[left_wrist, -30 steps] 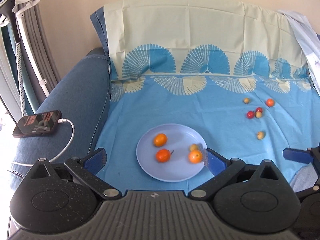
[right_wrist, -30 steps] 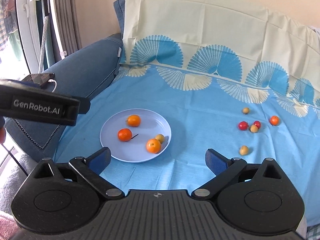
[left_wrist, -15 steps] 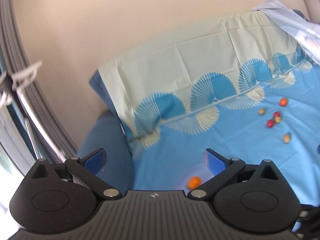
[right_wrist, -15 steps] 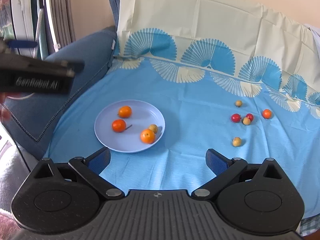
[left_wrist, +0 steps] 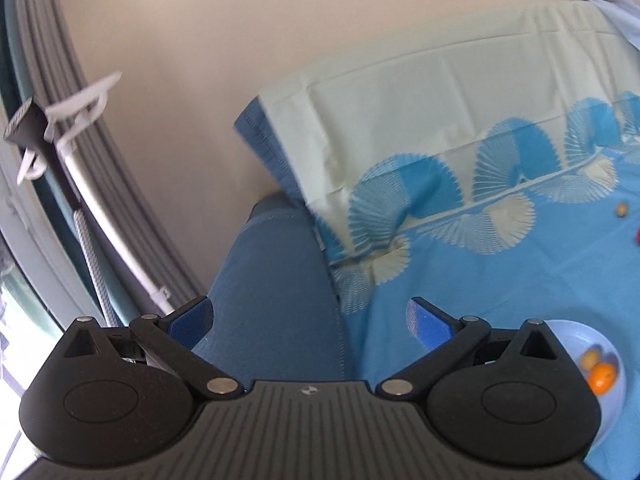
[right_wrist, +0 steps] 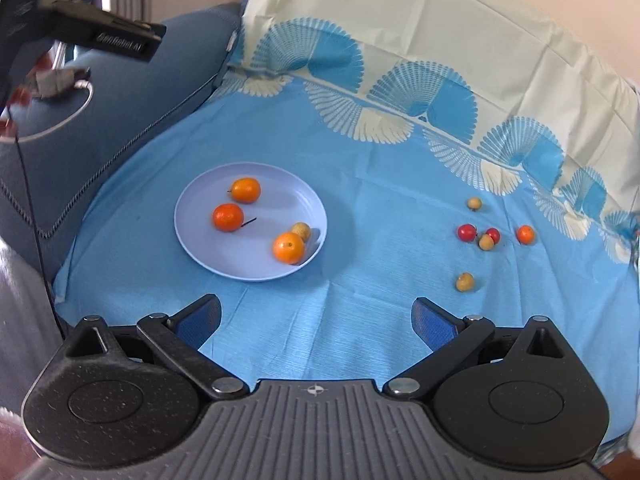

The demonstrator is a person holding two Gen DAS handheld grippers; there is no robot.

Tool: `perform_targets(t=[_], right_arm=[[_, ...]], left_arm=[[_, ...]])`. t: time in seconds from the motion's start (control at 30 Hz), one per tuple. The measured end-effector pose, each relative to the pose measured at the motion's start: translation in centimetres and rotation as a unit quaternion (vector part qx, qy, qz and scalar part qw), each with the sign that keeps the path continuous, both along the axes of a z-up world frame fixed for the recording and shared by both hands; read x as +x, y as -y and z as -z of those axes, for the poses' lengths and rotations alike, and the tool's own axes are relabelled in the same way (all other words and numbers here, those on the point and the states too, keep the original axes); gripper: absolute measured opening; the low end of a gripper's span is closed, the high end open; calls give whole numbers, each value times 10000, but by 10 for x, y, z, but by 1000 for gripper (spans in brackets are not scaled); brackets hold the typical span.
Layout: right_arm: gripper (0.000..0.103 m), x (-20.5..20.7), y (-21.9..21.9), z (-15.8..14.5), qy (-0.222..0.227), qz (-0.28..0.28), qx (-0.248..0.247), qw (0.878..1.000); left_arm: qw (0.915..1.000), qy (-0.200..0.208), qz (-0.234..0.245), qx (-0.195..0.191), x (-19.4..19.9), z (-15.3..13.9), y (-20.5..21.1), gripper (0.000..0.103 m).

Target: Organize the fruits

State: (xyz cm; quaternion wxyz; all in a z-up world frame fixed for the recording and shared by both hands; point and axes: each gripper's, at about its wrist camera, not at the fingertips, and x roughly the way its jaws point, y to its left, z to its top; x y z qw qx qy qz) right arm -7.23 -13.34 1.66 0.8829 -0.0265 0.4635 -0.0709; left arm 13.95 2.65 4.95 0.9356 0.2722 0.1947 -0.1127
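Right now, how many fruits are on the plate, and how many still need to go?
Four fruits sit on the plate: three oranges and one small yellow fruit. Nothing is in hand: the right tongs and left tongs are both open and empty. Six loose fruits wait on the blue cloth: two red, three yellow, one small orange.
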Motion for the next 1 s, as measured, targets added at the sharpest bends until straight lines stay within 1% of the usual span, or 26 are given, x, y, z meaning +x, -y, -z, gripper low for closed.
perform_targets(t=[0.1,0.2,0.23,0.37,0.47,0.53,0.6,0.63,0.8,0.87,0.93,1.0], right_arm=[[101,7,-7,1,-111,-52,-74,9999],[101,14,-12,3,-241,-50,-57,9997],[101,16,-14,3,-268,-70,-71,9996],[101,22,-23,5,-331,-203,-141,9991],[101,23,-27,6,-357,-293,-187,9988],[101,24,-28,5,-355,-306,-188,9987],[101,24,-27,5,-343,-294,-174,9988],[101,24,-26,5,-333,-281,-163,9989],[101,21,-18,2,-239,-153,-46,9996],[101,19,-14,0,-198,-88,22,9998],[101,15,-10,-3,-124,-13,99,9999],[101,11,-3,-6,-49,83,184,9998]], left_arm=[[9997,-54,-239,8,28,5,-17,103],[9993,-142,-339,43,45,11,-29,103],[9993,-164,-343,70,48,16,-30,103],[9985,-28,-267,479,49,32,-26,103],[9983,-175,-227,512,50,36,-26,103],[9984,-172,-223,482,49,34,-26,103],[9988,-68,-311,367,47,25,-27,103],[9991,-86,-320,251,45,18,-27,103],[9979,-305,-328,-465,26,-22,-17,103],[9959,-485,-266,-710,17,-35,-8,103],[9939,-620,-195,-891,5,-44,2,103],[9937,-632,-67,-927,-9,-50,14,103]])
